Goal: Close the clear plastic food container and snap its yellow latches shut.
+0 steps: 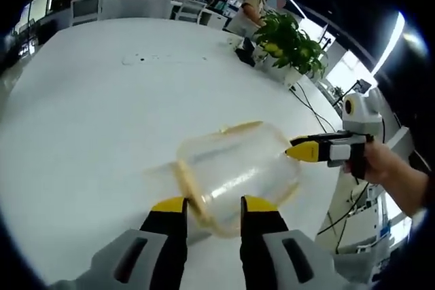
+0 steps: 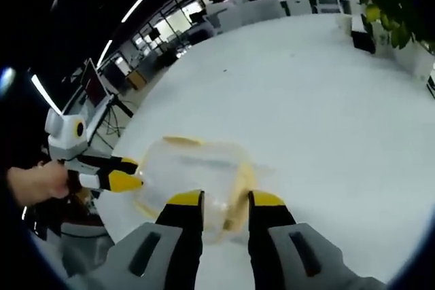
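Low in the left gripper view, the left gripper [image 1: 213,206] has its jaws open around the near edge of the clear container [image 1: 238,174], I think to keep it from sliding. The right gripper [image 1: 293,151], jaws together, touches the far side. Behind is the white table [image 1: 102,113].

In the right gripper view, the right gripper [image 2: 225,200] has its jaws apart.

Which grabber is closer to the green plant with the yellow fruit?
The right gripper. It sits on the plant's side of the clear container; the left gripper is at the container's edge farthest from the plant.
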Action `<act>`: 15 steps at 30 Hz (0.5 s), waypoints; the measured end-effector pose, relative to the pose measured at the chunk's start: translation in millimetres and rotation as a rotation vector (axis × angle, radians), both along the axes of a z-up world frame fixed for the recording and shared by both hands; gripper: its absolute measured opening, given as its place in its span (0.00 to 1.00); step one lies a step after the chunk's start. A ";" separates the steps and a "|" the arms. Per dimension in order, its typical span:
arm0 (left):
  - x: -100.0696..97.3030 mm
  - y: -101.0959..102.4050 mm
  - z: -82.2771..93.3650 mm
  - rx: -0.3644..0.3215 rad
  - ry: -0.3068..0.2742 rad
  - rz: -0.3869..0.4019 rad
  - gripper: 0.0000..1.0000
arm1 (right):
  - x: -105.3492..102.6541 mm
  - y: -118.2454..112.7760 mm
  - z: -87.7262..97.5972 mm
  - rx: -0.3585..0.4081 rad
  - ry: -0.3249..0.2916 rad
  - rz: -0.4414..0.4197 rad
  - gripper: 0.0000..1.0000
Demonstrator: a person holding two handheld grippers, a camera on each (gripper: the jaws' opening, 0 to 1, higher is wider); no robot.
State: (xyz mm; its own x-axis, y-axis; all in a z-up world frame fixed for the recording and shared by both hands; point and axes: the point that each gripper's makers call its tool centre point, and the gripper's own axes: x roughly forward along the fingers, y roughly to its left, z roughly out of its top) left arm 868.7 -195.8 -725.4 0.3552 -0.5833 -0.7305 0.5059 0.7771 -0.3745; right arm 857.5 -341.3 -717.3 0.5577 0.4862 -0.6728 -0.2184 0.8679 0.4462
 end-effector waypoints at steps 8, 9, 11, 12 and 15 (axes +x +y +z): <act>-0.7 -0.5 -3.3 -0.035 0.057 0.003 0.23 | 2.5 4.7 -2.9 0.032 0.032 -0.017 0.19; -0.7 -0.6 -3.2 -0.034 0.056 0.002 0.23 | 3.1 5.4 -3.2 0.032 0.031 -0.019 0.19; -0.2 -0.7 -4.2 -0.037 0.060 0.000 0.21 | 3.4 7.2 -3.5 0.034 0.034 -0.024 0.19; -0.2 -0.8 -2.4 -0.057 0.075 0.008 0.21 | 3.7 8.5 -3.9 0.033 0.035 -0.023 0.19; 0.8 -0.9 -0.3 -0.057 0.080 -0.001 0.21 | 3.2 9.9 -3.7 0.033 0.033 -0.024 0.19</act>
State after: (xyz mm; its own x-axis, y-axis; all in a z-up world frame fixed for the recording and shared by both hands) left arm 869.5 -196.8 -725.7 0.2964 -0.6253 -0.7219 0.4738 0.7526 -0.4573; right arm 860.7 -331.4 -721.0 0.5468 0.4952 -0.6751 -0.1825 0.8574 0.4812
